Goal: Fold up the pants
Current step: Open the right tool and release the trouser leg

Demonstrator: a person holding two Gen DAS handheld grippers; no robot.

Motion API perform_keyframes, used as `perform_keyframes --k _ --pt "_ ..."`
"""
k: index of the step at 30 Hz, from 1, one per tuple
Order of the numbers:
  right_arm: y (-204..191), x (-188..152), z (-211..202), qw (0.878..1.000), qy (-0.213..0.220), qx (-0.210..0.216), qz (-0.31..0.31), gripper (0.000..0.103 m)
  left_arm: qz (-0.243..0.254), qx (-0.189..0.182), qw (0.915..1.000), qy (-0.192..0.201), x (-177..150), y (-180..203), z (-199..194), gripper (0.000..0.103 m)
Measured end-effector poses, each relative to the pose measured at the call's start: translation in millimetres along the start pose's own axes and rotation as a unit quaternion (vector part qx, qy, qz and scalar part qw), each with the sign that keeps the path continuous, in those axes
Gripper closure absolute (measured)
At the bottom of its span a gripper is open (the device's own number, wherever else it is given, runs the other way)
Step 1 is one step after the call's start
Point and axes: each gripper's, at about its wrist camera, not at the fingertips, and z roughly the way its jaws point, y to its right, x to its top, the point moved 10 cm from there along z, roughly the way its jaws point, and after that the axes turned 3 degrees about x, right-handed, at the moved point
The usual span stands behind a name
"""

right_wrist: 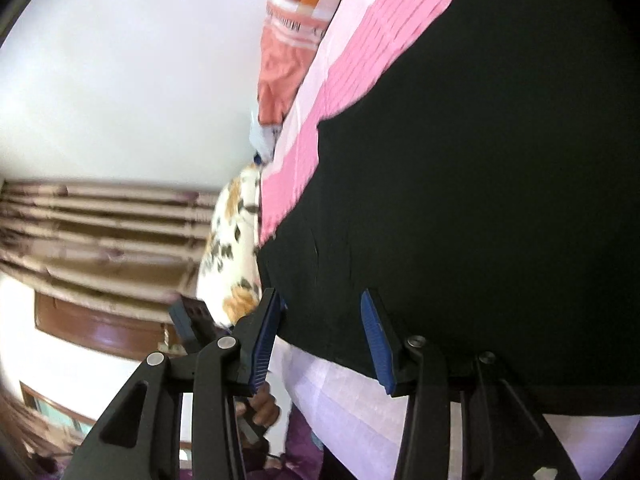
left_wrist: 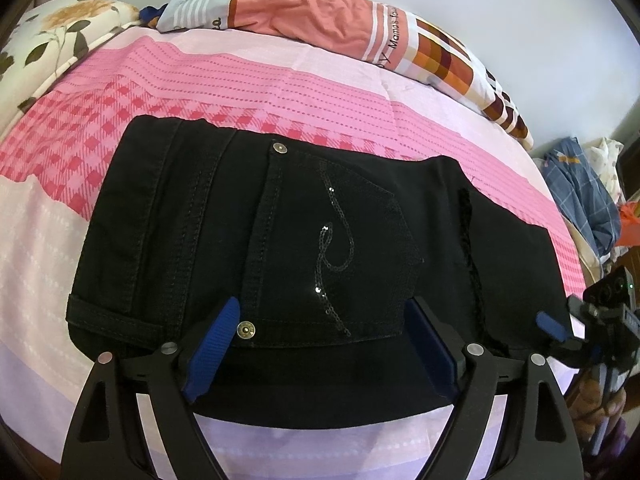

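Nearly done: black pants [left_wrist: 288, 240] folded flat on bed [left_wrist: 240, 76]
left gripper [left_wrist: 320, 352] fingers apart straddling near edge, clamping nothing; right gripper [right_wrist: 320, 336] part-open at right end, empty

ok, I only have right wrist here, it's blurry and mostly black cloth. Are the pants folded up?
Observer: Yes. Left wrist shows the pants as a compact folded bundle lying flat on the pink bedsheet.
Operator: Which face is up?
Observer: The back pocket with its sequin swirl faces up.
Operator: And the left gripper?
Observer: The left gripper is open wide, with its fingers over the bundle's near edge and nothing clamped.
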Motion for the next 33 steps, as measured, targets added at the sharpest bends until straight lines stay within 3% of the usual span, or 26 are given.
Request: perform_keyframes --k 12,23,33 --pt "7.5 -10.5 12.1 0.997 -0.029 -0.052 -0.040 0.067 0.005 0.003 1.0000 0.000 0.6 -1.0 -0.7 0.018" --pt "15.1 -5.4 9.8 0.999 -0.013 -0.030 -0.010 0.068 0.013 0.023 0.9996 0.015 4.2 -1.7 -8.9 0.018" --pt "12.0 -10.9 21.9 0.993 -0.028 -0.097 -0.067 0.068 0.047 0.051 0.9971 0.031 7.6 4.2 -16.1 0.018"
